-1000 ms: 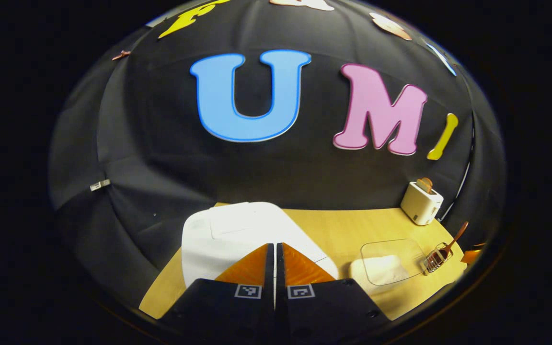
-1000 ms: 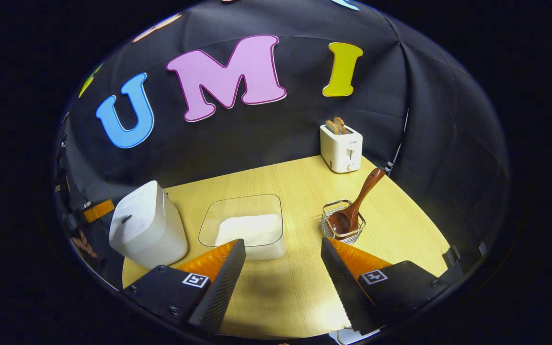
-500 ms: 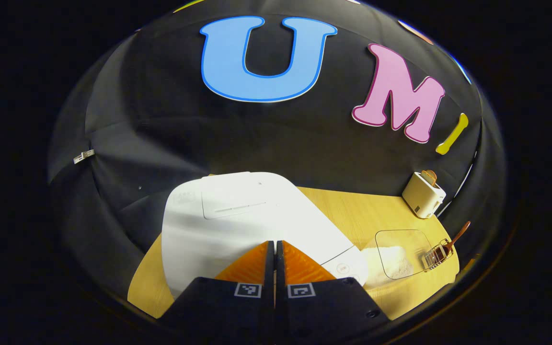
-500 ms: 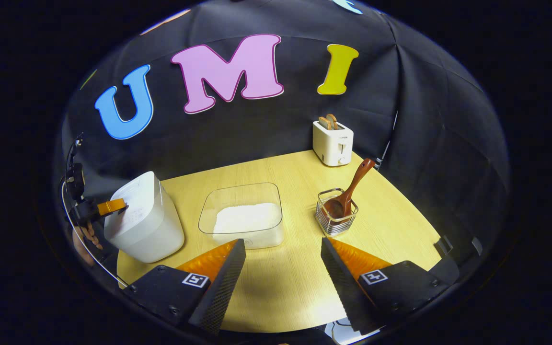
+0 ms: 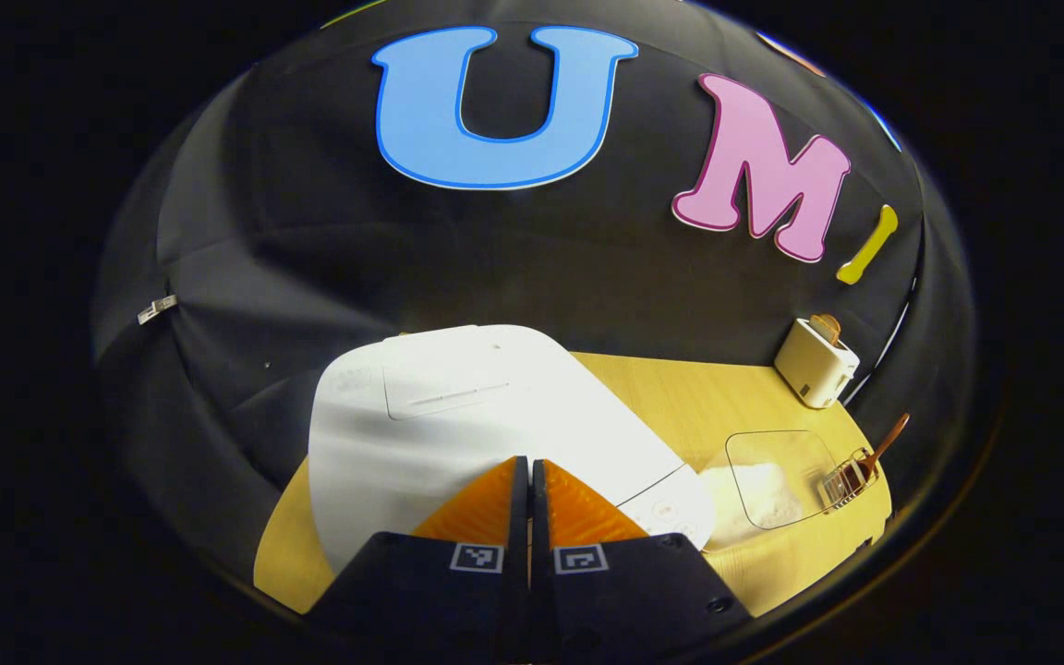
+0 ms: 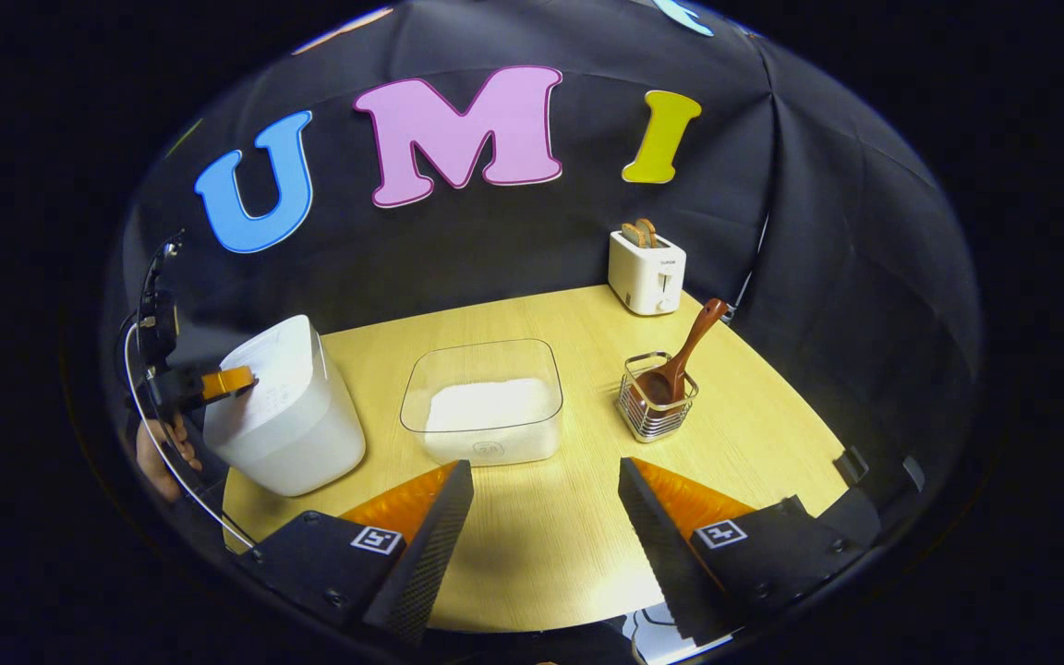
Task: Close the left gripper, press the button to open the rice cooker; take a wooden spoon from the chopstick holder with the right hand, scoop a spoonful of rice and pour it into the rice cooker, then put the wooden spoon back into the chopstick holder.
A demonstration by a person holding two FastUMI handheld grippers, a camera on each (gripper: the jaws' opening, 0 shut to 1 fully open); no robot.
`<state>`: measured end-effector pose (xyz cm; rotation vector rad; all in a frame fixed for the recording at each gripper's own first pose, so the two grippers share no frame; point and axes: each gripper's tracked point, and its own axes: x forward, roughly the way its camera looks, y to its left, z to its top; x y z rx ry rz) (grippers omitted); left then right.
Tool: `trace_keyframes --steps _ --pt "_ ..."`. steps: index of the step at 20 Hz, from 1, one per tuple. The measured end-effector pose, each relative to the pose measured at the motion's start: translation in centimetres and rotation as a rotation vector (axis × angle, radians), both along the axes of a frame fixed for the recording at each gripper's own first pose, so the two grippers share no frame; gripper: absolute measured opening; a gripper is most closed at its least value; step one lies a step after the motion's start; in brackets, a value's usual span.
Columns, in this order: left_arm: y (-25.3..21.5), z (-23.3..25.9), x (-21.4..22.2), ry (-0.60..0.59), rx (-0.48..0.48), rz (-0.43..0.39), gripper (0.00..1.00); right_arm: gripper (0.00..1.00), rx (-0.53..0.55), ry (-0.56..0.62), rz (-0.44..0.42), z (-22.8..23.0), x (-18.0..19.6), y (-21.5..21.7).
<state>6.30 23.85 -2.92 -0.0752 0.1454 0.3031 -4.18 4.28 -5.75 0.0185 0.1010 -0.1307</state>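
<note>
My left gripper (image 5: pixel 529 462), fingers together, sits over the white boxy rice cooker (image 5: pixel 458 416); next, press its button; right gripper (image 6: pixel 546 476) gapes wide, empty

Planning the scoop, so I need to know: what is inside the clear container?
The clear container holds a low bed of white rice, filling only its lower part. Nothing else shows on the rice; what lies beneath its surface is covered.

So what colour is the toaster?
White toaster, seen best in the right gripper view.
</note>
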Motion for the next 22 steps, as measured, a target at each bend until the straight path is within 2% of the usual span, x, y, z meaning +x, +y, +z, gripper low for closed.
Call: trace_keyframes --steps 4,8,11,13,17,22 --pt "-0.2 -0.5 -0.1 0.017 0.005 0.03 0.06 0.99 0.035 -0.006 0.02 0.8 1.2 -0.9" --pt "-0.3 1.2 -0.7 -0.04 -0.011 0.051 0.06 0.98 0.034 -0.026 0.063 2.4 2.4 -2.2" --pt "-0.2 7.0 -3.0 -0.2 0.133 0.128 0.06 0.99 0.042 -0.048 0.069 3.5 3.1 -4.6" --pt "-1.8 11.1 -4.7 -0.288 0.181 0.159 0.06 0.99 0.073 -0.037 0.069 3.4 3.7 -6.4" --pt "-6.1 12.9 -6.6 -0.335 0.136 0.155 0.05 0.99 0.119 -0.035 0.065 3.8 5.1 -10.1" --pt "-12.1 10.7 -7.9 -0.31 0.059 0.133 0.05 0.99 0.161 -0.016 0.07 3.7 7.5 -14.5"
